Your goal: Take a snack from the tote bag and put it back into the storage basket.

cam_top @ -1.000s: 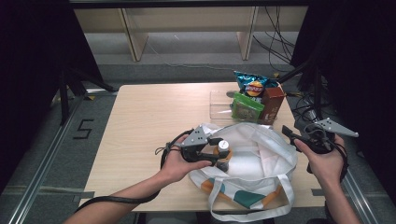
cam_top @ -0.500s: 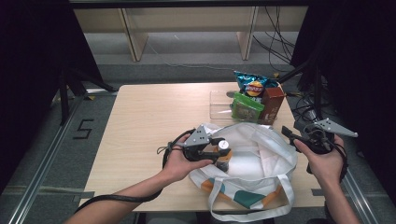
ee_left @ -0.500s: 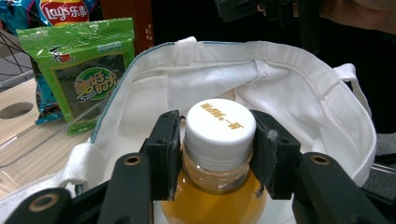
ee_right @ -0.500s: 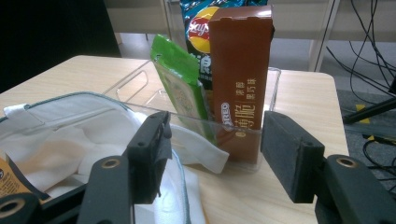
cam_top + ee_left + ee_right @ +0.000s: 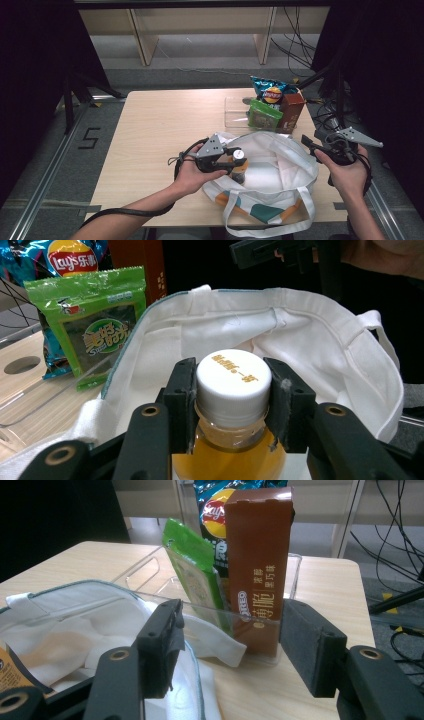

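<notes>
The work in hand is the transfer of a bottle (image 5: 239, 167) of amber liquid at the white tote bag (image 5: 280, 165), which serves as the landmark here; whether the bottle is going into the bag or coming out cannot be told. The bottle stands upright at the bag's left rim, just inside the open mouth, so the transfer is judged to be mid-way. The left hand-held gripper (image 5: 234, 390) has just been closing its jaws, with the bottle between them; in the left gripper view both black pads sit against the sides of the white cap (image 5: 233, 377), so the grip is taken as made at the cap. Beyond the bag, a clear bin (image 5: 235, 107) on the surface (image 5: 160, 120) holds a green snack packet (image 5: 263, 114), a blue crisp bag (image 5: 271, 91) and a brown biscuit box (image 5: 291, 110), all untouched. To the right of the bag, the right hand-held gripper (image 5: 227, 640) is held just off the bag's rim, jaws standing wide with nothing between the pads.
</notes>
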Tool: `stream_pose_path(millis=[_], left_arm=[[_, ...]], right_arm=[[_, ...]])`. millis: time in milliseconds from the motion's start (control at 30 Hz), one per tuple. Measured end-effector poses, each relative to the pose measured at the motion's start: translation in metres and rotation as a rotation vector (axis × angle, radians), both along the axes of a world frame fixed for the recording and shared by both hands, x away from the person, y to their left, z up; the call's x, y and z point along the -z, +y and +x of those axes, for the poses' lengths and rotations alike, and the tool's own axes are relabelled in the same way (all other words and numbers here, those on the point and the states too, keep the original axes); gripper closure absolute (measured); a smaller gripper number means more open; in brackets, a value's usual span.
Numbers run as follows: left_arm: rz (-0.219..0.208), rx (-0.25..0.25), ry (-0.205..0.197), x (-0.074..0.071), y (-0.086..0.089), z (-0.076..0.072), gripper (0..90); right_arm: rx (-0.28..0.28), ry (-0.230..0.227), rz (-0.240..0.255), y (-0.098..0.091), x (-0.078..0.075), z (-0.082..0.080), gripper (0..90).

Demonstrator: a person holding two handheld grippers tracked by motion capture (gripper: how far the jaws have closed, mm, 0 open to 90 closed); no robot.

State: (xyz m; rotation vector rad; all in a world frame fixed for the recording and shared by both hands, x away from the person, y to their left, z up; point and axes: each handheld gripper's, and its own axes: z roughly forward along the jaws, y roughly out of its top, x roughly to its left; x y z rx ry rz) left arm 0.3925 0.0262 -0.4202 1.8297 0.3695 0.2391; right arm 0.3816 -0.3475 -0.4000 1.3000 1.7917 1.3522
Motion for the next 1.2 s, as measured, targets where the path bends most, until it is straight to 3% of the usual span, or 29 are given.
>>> stream_pose_path(millis=[33, 133, 200, 233, 300, 433, 633, 733, 867, 1200], left_arm=[[-0.003, -0.003, 0.002, -0.002, 0.001, 0.0, 58.7], [-0.017, -0.003, -0.005, -0.008, 0.003, 0.0, 58.7], [-0.025, -0.002, -0.012, -0.014, 0.005, 0.0, 58.7], [-0.032, -0.001, -0.015, -0.016, 0.006, 0.0, 58.7], [-0.042, 0.001, -0.017, -0.022, 0.007, 0.0, 58.7], [-0.05, 0.005, -0.018, -0.028, 0.01, 0.001, 58.7], [-0.063, 0.0, -0.016, -0.034, 0.012, 0.002, 58.7], [-0.064, 0.003, -0.02, -0.037, 0.012, 0.003, 58.7], [-0.073, 0.003, -0.017, -0.04, 0.012, 0.003, 58.7], [-0.085, 0.0, -0.02, -0.049, 0.015, 0.005, 58.7]], right_arm=[[0.017, -0.023, 0.011, 0.001, 0.001, 0.0, 43.6], [-0.009, -0.027, -0.011, -0.001, -0.001, 0.001, 43.6], [-0.01, -0.027, 0.001, -0.001, -0.002, 0.001, 43.6], [0.009, -0.008, 0.009, 0.0, -0.003, -0.001, 43.6], [0.028, -0.019, 0.032, 0.001, -0.002, -0.001, 43.6], [0.004, -0.031, 0.006, -0.002, -0.003, 0.0, 43.7], [0.018, -0.046, 0.009, -0.002, -0.004, 0.0, 43.7], [0.014, -0.015, 0.02, -0.002, -0.005, -0.001, 43.7], [0.019, -0.015, 0.019, -0.002, -0.005, -0.002, 43.7], [0.017, -0.033, 0.011, -0.002, -0.004, -0.001, 43.7]])
